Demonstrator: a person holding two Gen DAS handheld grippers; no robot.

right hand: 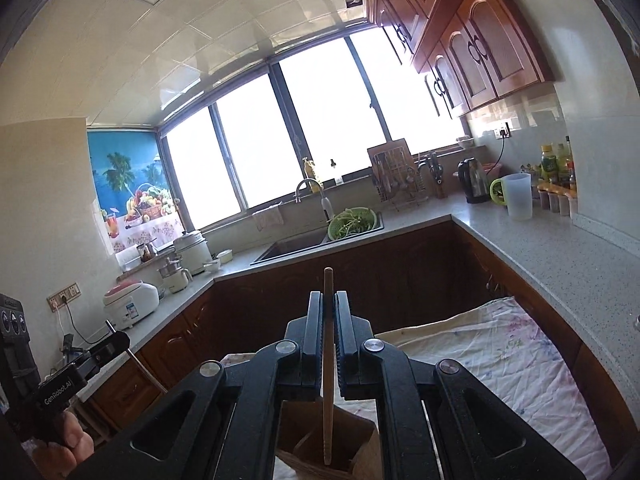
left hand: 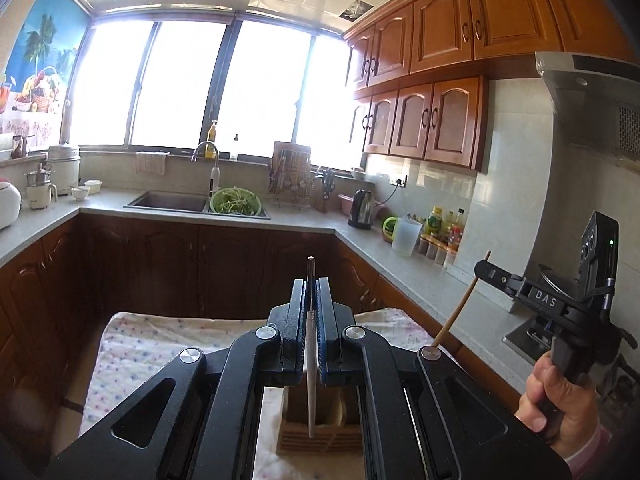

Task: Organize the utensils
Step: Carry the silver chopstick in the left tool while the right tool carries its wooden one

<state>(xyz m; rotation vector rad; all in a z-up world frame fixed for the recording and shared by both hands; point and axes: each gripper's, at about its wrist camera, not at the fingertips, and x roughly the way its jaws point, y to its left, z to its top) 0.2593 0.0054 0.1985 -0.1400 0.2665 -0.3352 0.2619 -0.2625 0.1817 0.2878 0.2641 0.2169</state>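
My left gripper [left hand: 311, 286] is shut on a thin pale chopstick [left hand: 311, 380] with a dark upper end. It holds it upright, lower tip inside the wooden utensil holder [left hand: 320, 436] below. My right gripper [right hand: 329, 300] is shut on a brown wooden chopstick [right hand: 328, 380], also upright, its tip down in the same wooden holder [right hand: 360, 444]. The right gripper also shows at the right of the left wrist view [left hand: 486, 270], holding its chopstick [left hand: 460, 304] tilted. The left gripper shows at the lower left of the right wrist view [right hand: 116, 338].
The holder stands on a floral cloth [left hand: 160, 344] over a low surface. Grey countertops run along three sides. On them are a sink with a green colander [left hand: 235, 201], a dish rack [left hand: 290, 180], a kettle [left hand: 362, 208], a measuring jug [left hand: 406, 236] and bottles.
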